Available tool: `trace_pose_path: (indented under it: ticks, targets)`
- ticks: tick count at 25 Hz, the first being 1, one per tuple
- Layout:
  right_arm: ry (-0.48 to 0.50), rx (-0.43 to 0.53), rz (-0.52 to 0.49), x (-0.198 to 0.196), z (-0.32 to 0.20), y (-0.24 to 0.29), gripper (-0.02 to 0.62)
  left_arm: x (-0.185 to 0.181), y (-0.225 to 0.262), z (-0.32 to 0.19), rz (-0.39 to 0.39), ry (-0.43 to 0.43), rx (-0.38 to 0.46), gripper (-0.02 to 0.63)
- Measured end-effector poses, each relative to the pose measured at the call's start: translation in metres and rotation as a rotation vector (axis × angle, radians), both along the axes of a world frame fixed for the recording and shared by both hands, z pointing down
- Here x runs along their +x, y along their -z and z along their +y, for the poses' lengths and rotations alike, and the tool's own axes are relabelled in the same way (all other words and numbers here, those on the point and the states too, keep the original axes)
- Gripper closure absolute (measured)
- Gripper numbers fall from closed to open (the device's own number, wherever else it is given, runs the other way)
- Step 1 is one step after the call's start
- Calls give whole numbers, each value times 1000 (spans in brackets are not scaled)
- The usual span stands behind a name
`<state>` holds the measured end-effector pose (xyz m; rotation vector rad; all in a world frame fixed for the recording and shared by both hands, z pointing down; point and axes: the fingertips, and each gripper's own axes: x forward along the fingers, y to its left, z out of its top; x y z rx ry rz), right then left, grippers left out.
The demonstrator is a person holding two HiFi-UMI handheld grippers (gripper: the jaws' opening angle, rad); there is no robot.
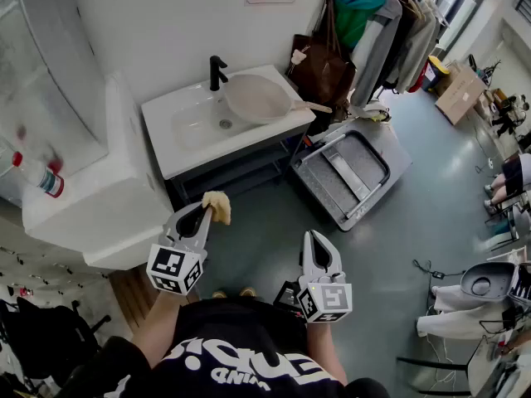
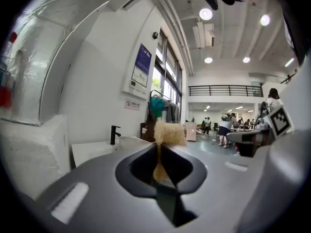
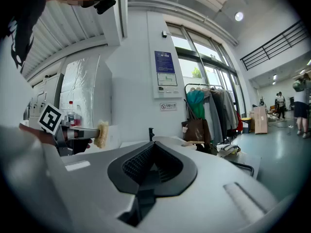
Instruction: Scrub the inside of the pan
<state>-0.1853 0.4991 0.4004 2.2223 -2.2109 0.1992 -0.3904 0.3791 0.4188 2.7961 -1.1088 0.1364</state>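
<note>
A pale pan [image 1: 259, 98] is seen resting on the white washbasin [image 1: 178, 139], well ahead of both tools, with its handle laid toward the right. The left gripper [image 1: 203, 214] — the nearer one — is clamped on a tan scrub pad [image 1: 218, 206]. The right gripper [image 1: 316, 240] is closed on nothing. Bare grey floor [image 1: 265, 230] lies between — a bright hall, where a clothes rack [image 1: 390, 15] is hung full.

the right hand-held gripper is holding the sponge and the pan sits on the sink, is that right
Not quite. The sponge is clamped in the left hand-held gripper, as the left gripper view shows; the right hand-held gripper is shut on nothing. The pan does sit on the sink.
</note>
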Motion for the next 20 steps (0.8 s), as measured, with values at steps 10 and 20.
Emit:
trace_pose_path:
  ticks: [10, 20]
  targets:
    - [49, -8, 1, -2, 0, 1, 584, 5, 3, 9, -7, 14, -11, 584]
    - [120, -20, 23, 6, 5, -10, 584, 14, -8, 25, -14, 55, -16, 584]
